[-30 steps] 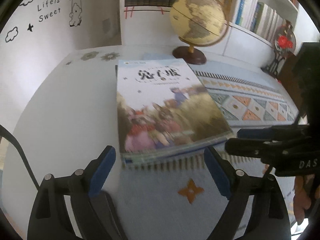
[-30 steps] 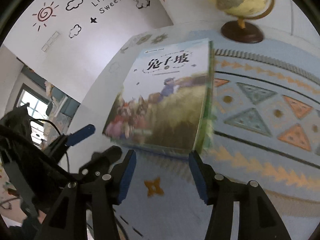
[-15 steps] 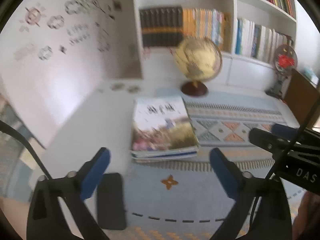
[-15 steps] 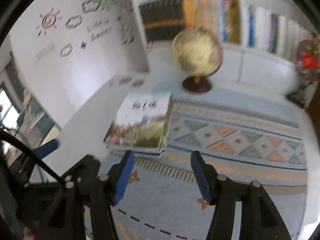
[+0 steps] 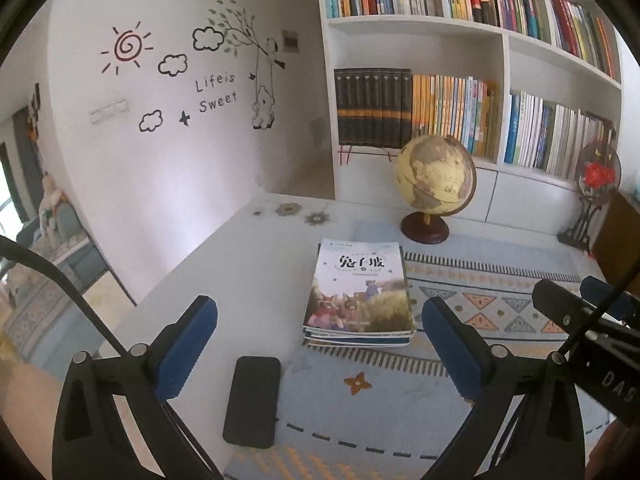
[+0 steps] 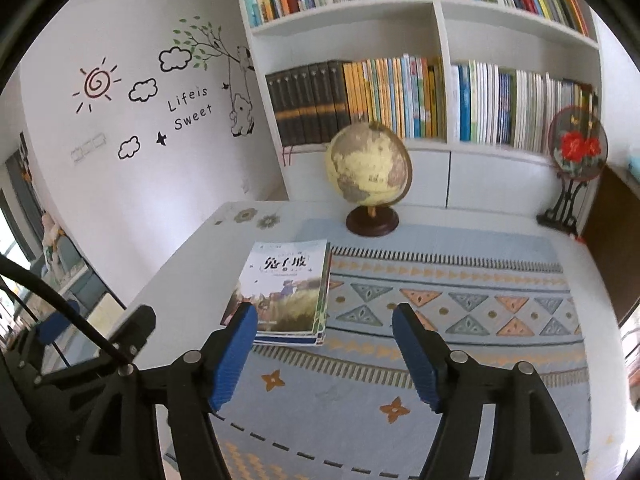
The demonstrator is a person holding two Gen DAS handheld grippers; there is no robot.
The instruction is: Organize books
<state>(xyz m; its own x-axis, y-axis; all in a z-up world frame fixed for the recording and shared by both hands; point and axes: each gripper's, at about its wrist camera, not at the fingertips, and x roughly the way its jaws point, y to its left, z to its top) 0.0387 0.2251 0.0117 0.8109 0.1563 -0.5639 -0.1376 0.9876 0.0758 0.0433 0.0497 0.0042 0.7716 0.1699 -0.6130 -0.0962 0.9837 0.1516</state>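
The bookshelf [image 5: 472, 80] fills the back wall, with its upper compartments packed with upright books and one wide compartment left bare; the adjoining white wall carries sun, cloud and tree decals. In front of it, the white table [image 5: 240, 280] is partly covered by a patterned runner [image 6: 460, 320], a soft woven surface on which a book should drag, not slide. A globe [image 5: 434, 178] on a dark round base stands near the back edge, and a framed red-flower ornament [image 6: 576, 148] stands at the far right. The stack of books [image 5: 358, 292] lies flat between the globe and the grippers, straddling the left edge of the runner, with its illustrated cover up. The books appear to be thin glossy paperbacks: light, flexible and probably slippery on the cover, so a single copy is likely to sag if held by one corner. The recommended hold is across the thickness at the spine or near edge, or one gripper at each side of the whole stack. A black phone [image 5: 252, 400] lies face down on the table nearer the camera, left of the stack. The left gripper [image 5: 320, 352] stands fully spread and empty. The right gripper [image 6: 324, 356] is opening, with nothing between its pads. Both hover clear of the stack.
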